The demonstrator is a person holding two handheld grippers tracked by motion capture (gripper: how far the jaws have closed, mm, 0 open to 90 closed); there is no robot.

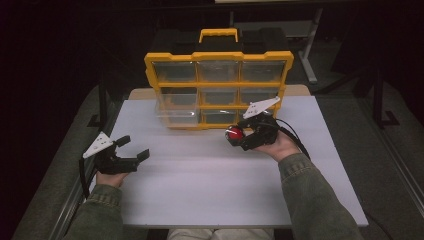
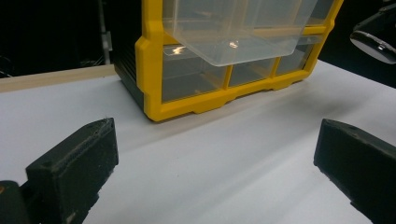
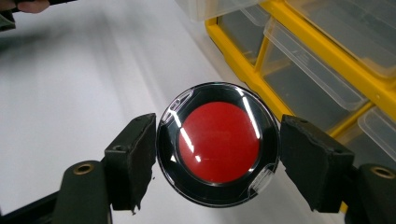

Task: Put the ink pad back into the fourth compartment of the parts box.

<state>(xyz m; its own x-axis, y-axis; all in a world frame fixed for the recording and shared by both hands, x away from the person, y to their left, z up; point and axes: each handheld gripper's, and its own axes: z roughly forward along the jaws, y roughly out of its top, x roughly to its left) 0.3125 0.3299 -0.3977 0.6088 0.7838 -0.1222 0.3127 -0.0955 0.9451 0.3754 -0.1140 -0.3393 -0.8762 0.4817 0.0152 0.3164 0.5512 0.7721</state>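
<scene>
White table [image 1: 200, 185] is carrying a yellow drawer cabinet [image 1: 218, 90] against a dark room. Right claw [image 3: 217, 144] is grasping a round red-and-black disc [image 3: 218, 143] between its pads, just in front of the cabinet's lower drawers. Left claw [image 1: 131, 148] is sitting released, well apart, facing a pulled-out clear drawer [image 2: 238, 28]

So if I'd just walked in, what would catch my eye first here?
Probably the yellow drawer cabinet standing at the far side of the white table, with one clear drawer at its left pulled out. Next, the round red disc with a black rim, clamped between the jaws of the right gripper just in front of the cabinet. The left gripper sits open near the table's left edge.
</scene>
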